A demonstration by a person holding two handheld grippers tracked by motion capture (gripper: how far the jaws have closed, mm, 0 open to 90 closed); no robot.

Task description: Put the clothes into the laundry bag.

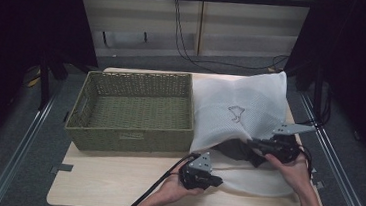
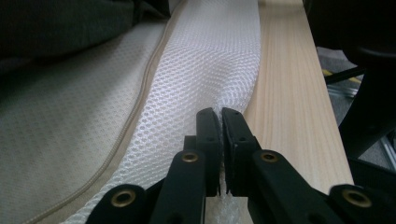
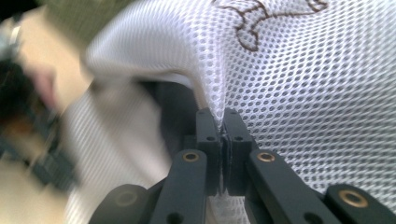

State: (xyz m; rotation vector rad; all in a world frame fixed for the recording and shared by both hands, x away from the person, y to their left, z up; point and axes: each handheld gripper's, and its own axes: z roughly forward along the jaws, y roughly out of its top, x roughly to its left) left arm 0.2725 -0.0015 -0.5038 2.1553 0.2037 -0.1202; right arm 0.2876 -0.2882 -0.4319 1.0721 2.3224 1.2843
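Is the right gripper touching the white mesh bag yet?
Touching. In the right gripper view, the right gripper has its jaws shut on a fold of the white mesh bag.

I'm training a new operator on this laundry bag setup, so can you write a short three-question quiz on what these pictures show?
1. True or false: the woven basket has clothes in it.
2. What is the left gripper shut on?
A. the basket's rim
B. the lower layer of the white mesh bag
C. a cable
3. In a few words: what does the right gripper do to the bag's mouth, and what shows inside?

Key
1. False: the basket holds nothing.
2. B: its jaws pinch the lower mesh edge near the table's front edge.
3. It pinches the upper mesh layer and holds it up off the lower one; a dark garment shows in the opening.
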